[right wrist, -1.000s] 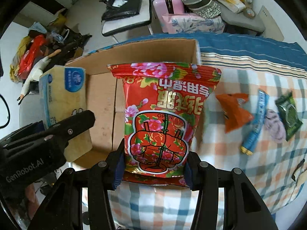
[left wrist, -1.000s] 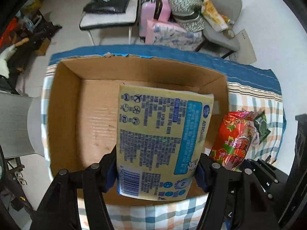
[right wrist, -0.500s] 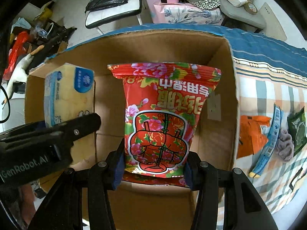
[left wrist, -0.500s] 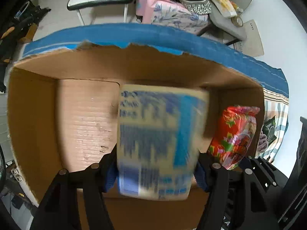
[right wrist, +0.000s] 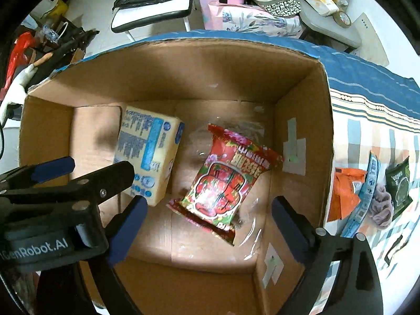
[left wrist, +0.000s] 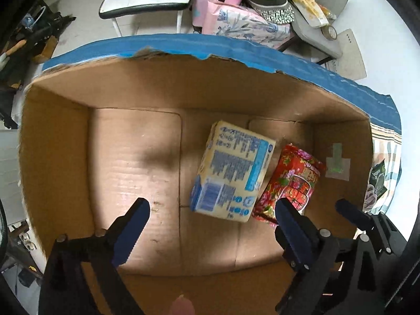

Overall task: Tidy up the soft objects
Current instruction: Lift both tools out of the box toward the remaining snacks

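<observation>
A yellow tissue pack with blue print [left wrist: 232,170] lies on the floor of an open cardboard box [left wrist: 55,157]. A red flowered snack bag [left wrist: 291,183] lies right beside it. Both also show in the right wrist view, the tissue pack [right wrist: 149,149] on the left and the red bag [right wrist: 225,181] in the middle. My left gripper [left wrist: 210,220] is open and empty above the box. My right gripper [right wrist: 207,215] is open and empty above the red bag. The left gripper also shows at the left of the right wrist view [right wrist: 78,181].
The box [right wrist: 304,120] stands on a checked tablecloth [right wrist: 367,136]. Right of the box lie an orange packet [right wrist: 344,191], a blue sachet [right wrist: 367,191], a grey cloth piece [right wrist: 380,207] and a green packet [right wrist: 399,186]. Chairs with bags [left wrist: 236,8] stand behind the table.
Both grippers moved over the box and opened. The tissue pack and the red bag dropped from the jaws and now lie on the box floor.
</observation>
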A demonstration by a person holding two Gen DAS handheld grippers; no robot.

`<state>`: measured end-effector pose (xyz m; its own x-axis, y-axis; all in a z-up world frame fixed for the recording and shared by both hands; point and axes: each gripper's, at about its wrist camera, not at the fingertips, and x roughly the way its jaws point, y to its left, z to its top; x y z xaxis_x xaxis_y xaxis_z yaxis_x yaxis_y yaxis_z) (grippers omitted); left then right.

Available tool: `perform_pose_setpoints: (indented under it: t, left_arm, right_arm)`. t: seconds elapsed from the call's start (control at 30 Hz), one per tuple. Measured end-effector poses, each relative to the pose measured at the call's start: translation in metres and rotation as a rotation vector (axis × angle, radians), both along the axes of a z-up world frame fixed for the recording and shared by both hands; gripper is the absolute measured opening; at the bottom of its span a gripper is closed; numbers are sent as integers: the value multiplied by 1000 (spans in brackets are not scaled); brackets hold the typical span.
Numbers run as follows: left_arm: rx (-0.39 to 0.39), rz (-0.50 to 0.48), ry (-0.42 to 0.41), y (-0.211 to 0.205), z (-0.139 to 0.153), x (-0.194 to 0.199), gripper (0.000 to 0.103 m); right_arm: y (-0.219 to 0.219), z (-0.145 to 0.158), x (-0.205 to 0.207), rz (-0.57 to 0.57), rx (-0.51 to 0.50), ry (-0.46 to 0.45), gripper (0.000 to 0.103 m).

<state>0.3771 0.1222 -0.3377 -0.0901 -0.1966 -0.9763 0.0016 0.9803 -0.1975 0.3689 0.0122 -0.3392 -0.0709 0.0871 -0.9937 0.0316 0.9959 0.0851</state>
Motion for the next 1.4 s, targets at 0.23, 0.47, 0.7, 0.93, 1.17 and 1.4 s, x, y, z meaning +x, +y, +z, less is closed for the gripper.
perform_pose_setpoints:
  t: [0.23, 0.47, 0.7, 0.93, 1.17, 1.4]
  left_arm:
    - [78, 4, -125, 13, 39, -31, 98]
    - [144, 27, -262, 30, 81, -71, 103]
    - [153, 48, -363, 36, 122, -114, 103]
    - [176, 44, -427, 20, 159, -151, 103]
    - [197, 19, -488, -25, 191, -168, 103]
    - [135, -79, -491, -119, 198, -156, 103]
  right_arm:
    - [4, 19, -27, 0, -3, -28, 103]
    - [7, 58, -66, -7, -3, -106, 103]
    - [7, 106, -106, -7, 3, -191, 103]
    - [0, 151, -137, 8, 47, -254, 103]
    - [-45, 178, -161, -23, 119, -285, 103]
    - [-144, 191, -173, -143, 102, -302, 103]
